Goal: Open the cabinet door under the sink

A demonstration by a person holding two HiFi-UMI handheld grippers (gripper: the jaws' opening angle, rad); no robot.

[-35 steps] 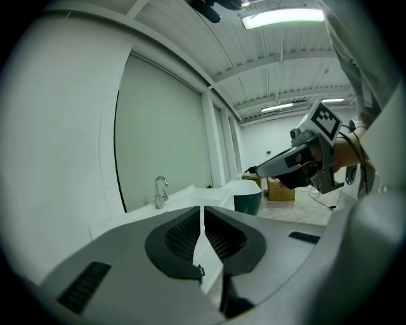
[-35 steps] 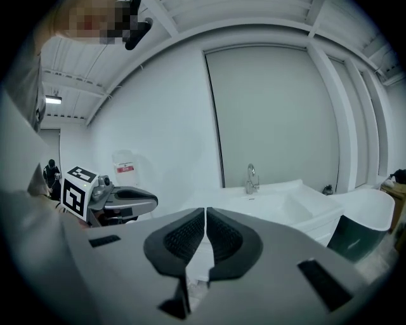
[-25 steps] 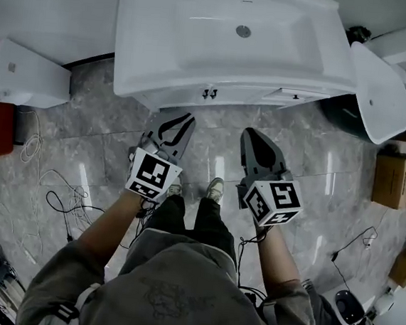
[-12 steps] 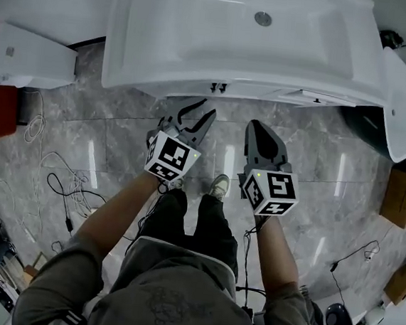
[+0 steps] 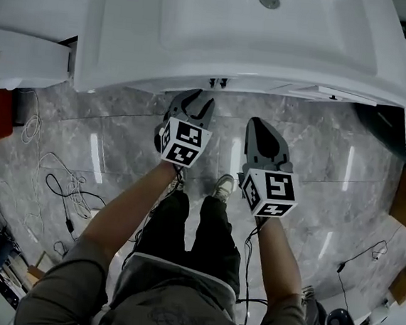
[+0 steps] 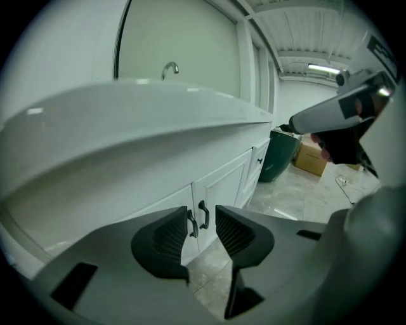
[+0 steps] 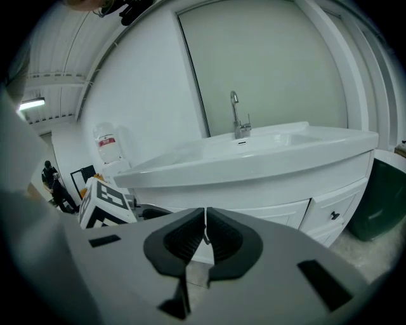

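– Left claw (image 6: pixel 202 222) stands released. Its ribbed black pads (image 6: pixel 166 238) have just been opening, and nothing is clamped between them.

– And the other one?

– The right claw (image 7: pixel 205 232) is clenched, pad against pad, and holds nothing.

– Where is the thing to be opened?

– Straight ahead of the left claw, under the white ceramic basin (image 5: pixel 272 36). Two white panelled cabinet doors meet at a middle seam, the left door (image 6: pixel 171 202) and the right door (image 6: pixel 223 184). Each carries one slim dark bar handle at its inner edge, the left handle (image 6: pixel 191 223) and the right handle (image 6: pixel 203 214). Both handles show through the gap between the spread pads but lie beyond them, untouched.

– How do the handles run?

– Upright, long axis vertical, side by side. The pads stand left and right of them, so the gap crosses the bars squarely. I judge a forward reach would bring one bar between the pads, though I cannot tell which door is meant.

– Which hand is nearer?

– The left. From above, its tips sit just below the basin's front rim, near the handles. The right claw hangs beside it, further back, over the grey marble floor (image 5: pixel 118 150).

– Count, please.

– Two claws, two doors, two handles, one basin, one chrome faucet (image 7: pixel 236 114).
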